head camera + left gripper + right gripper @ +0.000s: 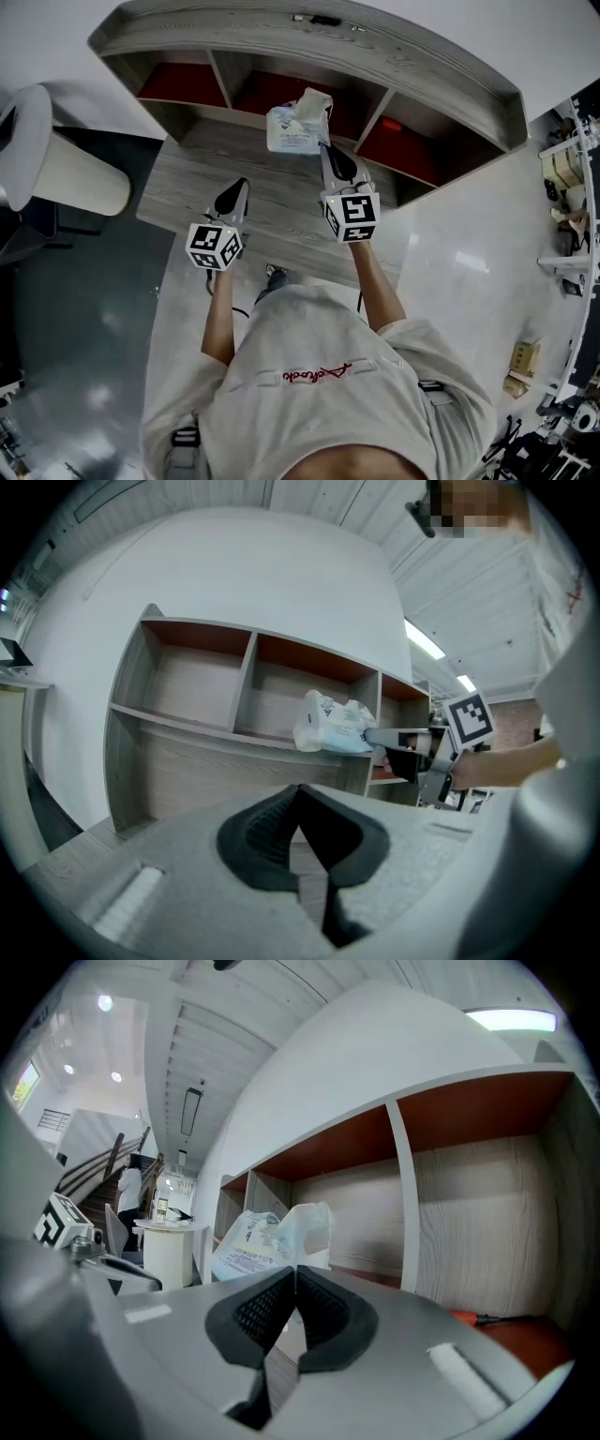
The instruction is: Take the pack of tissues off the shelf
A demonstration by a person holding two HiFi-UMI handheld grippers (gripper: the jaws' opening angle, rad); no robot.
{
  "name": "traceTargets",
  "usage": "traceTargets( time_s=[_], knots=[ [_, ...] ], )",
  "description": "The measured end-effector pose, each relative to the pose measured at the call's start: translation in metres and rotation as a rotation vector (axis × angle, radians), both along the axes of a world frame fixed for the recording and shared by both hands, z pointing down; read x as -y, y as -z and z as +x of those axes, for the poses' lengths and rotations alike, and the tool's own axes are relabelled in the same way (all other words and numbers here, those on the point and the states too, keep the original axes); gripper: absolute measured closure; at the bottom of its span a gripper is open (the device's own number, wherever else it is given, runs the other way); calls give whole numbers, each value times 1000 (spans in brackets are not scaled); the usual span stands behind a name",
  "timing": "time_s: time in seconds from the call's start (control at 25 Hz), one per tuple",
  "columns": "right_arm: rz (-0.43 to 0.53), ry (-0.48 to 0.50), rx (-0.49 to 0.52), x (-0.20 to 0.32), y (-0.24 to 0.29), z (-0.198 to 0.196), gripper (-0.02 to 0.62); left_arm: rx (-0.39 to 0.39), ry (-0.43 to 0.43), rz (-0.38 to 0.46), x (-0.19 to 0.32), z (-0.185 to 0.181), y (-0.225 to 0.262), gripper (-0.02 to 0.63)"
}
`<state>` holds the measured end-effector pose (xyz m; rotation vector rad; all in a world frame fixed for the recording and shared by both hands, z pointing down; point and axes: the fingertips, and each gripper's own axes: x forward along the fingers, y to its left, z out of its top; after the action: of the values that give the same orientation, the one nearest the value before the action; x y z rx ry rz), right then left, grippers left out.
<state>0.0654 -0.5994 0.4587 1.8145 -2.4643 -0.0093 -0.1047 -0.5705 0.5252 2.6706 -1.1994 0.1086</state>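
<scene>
Right claw clamped on the tissue pack (left claw pressed together, empty).

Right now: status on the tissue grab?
Right claw shut on pack of tissues, pack at front of shelf middle bay. Left claw shut, empty, held low. Nothing in the way.

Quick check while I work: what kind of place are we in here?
Probably an indoor workshop or lab rather than a home: a glossy white floor, a cluttered rack at the right edge, ceiling strip lights, and a nearly bare wooden cubby shelf.
</scene>
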Motion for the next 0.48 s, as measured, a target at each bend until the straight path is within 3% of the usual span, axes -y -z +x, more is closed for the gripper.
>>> traceTargets(
  time_s=[0.48],
  knots=[
    [-14, 70, 3, -81, -15, 5, 584, 15, 40, 18, -83, 17, 1, 606]
  ],
)
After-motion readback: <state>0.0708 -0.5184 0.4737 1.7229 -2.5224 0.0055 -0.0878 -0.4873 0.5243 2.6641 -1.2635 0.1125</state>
